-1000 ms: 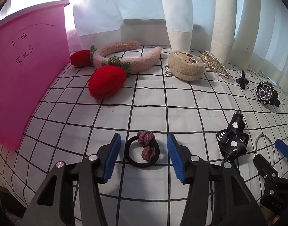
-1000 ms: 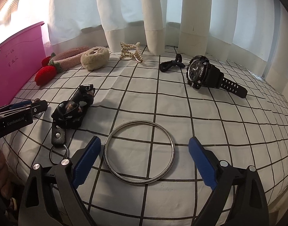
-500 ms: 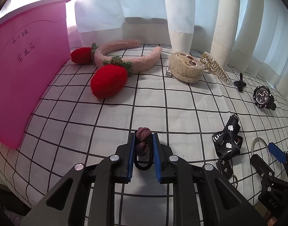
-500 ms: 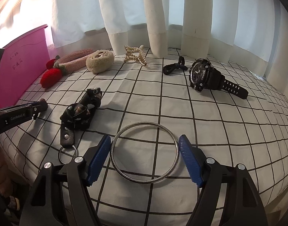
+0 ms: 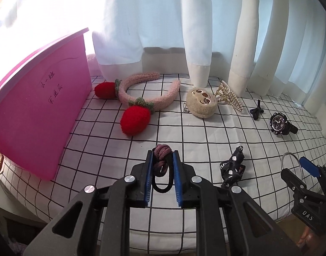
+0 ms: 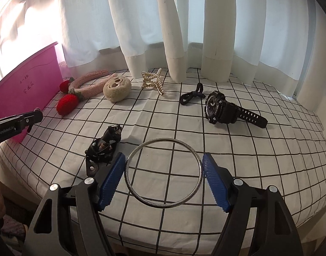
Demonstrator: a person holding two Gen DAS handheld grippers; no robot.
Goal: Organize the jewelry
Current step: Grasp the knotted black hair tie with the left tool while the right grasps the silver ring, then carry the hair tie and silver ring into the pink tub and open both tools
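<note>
checked sheet (image 5: pixel 111 140) by a curtained window. left gripper (image 5: pixel 162 166) clamped on the soft, light hair tie (image 5: pixel 161 160), lifted clear. right gripper (image 6: pixel 163 176) pinching the stiff, slick bangle (image 6: pixel 164 205) across its width; could easily pop out.

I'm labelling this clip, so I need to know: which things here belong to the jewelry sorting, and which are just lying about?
Belongs to the job:
- hair tie in left hand-held gripper
- metal bangle between the right hand-held gripper's pads
- wristwatch
- pearl hair claw
- strawberry headband
- pink bin

Lying about:
- curtains
- checked cloth
</note>
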